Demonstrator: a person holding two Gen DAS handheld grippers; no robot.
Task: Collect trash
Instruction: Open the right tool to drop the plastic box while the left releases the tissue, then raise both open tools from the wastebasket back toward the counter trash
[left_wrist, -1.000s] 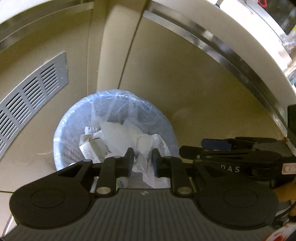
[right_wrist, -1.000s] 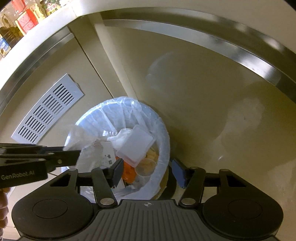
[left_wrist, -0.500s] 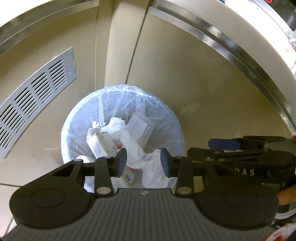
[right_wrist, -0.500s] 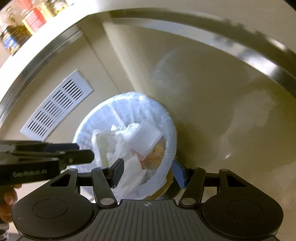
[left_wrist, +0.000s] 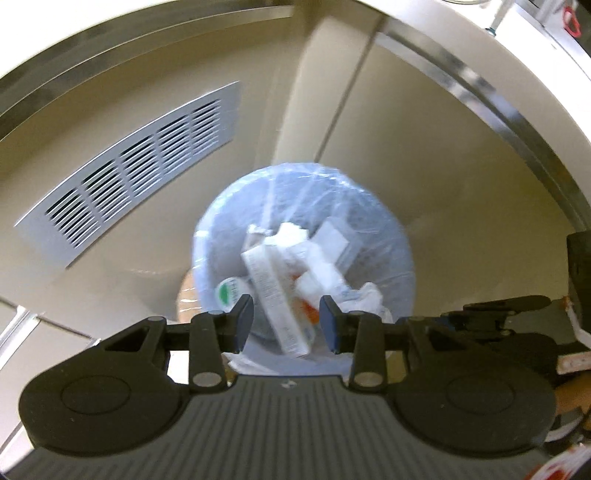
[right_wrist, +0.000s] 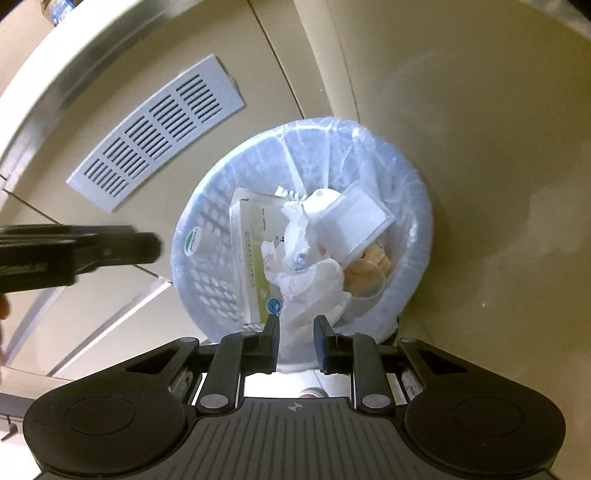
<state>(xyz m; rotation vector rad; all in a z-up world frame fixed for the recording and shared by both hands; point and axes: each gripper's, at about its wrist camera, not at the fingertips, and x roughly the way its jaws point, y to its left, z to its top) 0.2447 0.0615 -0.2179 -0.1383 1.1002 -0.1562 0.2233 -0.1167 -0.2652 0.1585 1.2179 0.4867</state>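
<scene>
While the bin (right_wrist: 417, 236) sits full, right gripper (right_wrist: 295, 332) jaws are closing on the liner (right_wrist: 295, 350) edge; left gripper (left_wrist: 286, 319) spread, empty. Bag not yet lifted.

The near rim of the lined waste basket (right_wrist: 413, 236) is hidden behind the fingers (right_wrist: 271, 341) of the right gripper (right_wrist: 296, 345), and whether liner film is pinched between its closing jaws cannot be told. In the left wrist view the carton (left_wrist: 275, 291) is blurred, its print unreadable, perhaps medicine packaging. Beyond the right finger, the other gripper is cut off by the edge.
</scene>
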